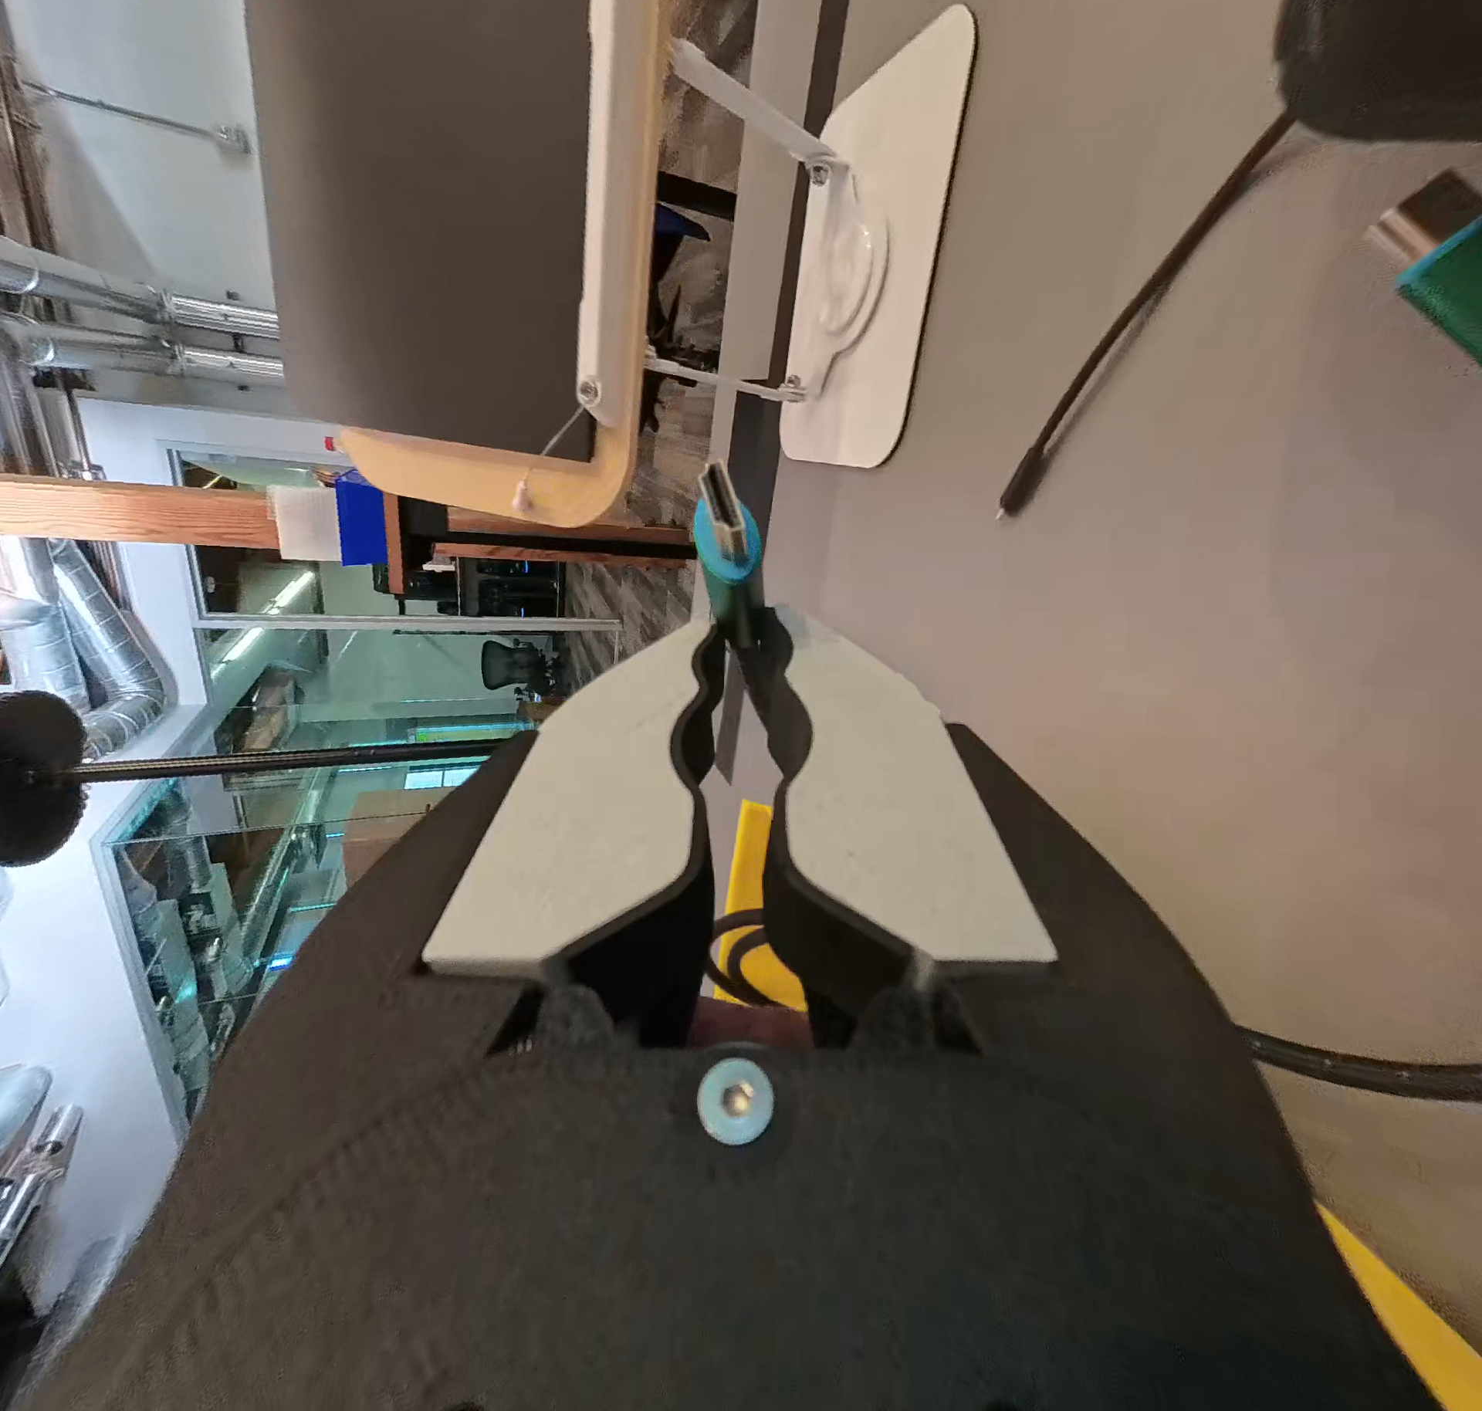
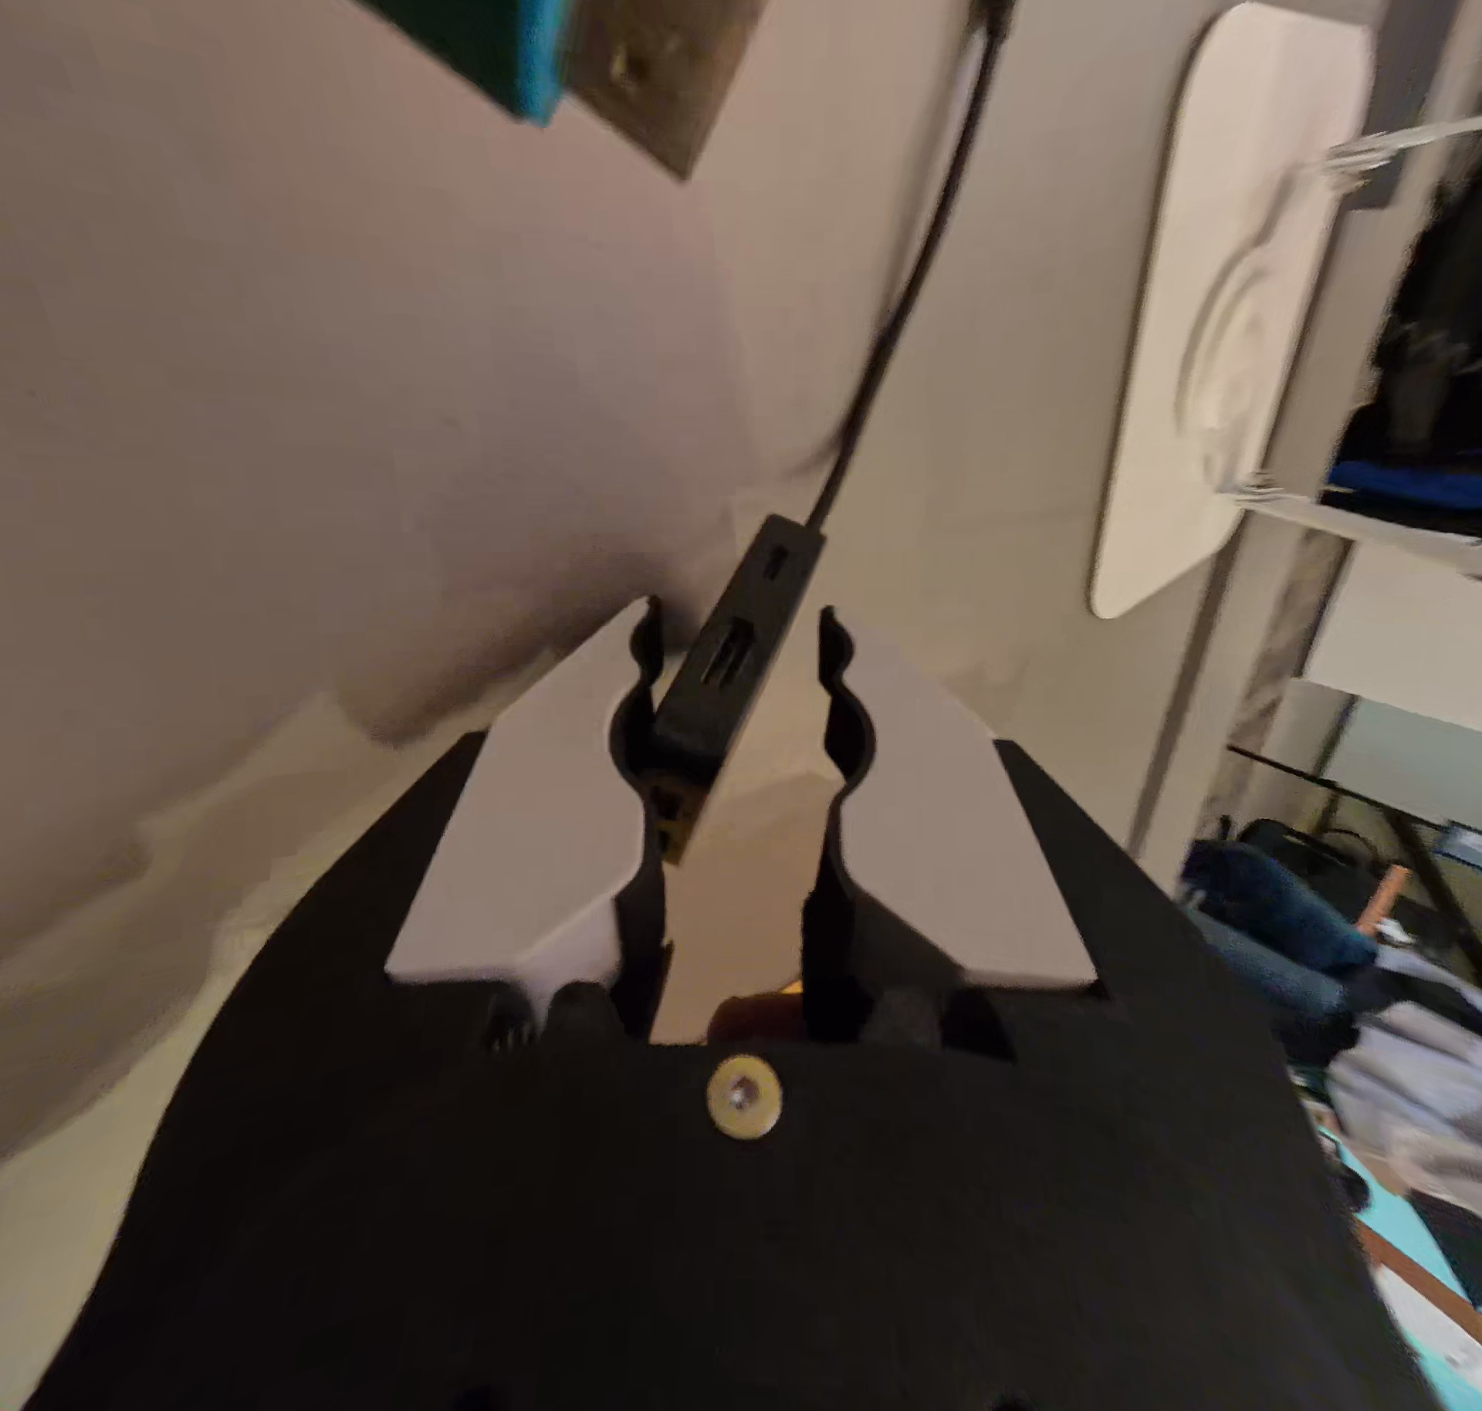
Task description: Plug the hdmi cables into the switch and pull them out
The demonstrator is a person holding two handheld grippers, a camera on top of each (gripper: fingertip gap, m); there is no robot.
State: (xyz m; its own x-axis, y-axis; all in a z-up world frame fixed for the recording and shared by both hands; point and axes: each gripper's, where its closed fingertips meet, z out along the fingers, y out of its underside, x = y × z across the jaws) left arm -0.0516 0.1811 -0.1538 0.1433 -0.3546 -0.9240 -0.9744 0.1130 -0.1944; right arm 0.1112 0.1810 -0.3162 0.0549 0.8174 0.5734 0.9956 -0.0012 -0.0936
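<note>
The left gripper (image 1: 742,635) pinches a teal-shelled HDMI plug (image 1: 726,542) at its fingertips, metal tip pointing away above the grey table (image 1: 1123,651). The right gripper (image 2: 738,635), jaws parted, loosely brackets the slim black switch (image 2: 726,651), which touches one finger only; its ports face the camera, and a second teal plug (image 2: 561,17) looms near.

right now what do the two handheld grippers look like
Both look alike: a broad black body with a textured, printed-looking surface, carrying two pale grey wedge-shaped fingers lined with wavy black pads. The left gripper has a round light-blue washer with a screw at its centre; the right gripper has a yellowish one. No sleeves or hands are clearly visible.
</note>
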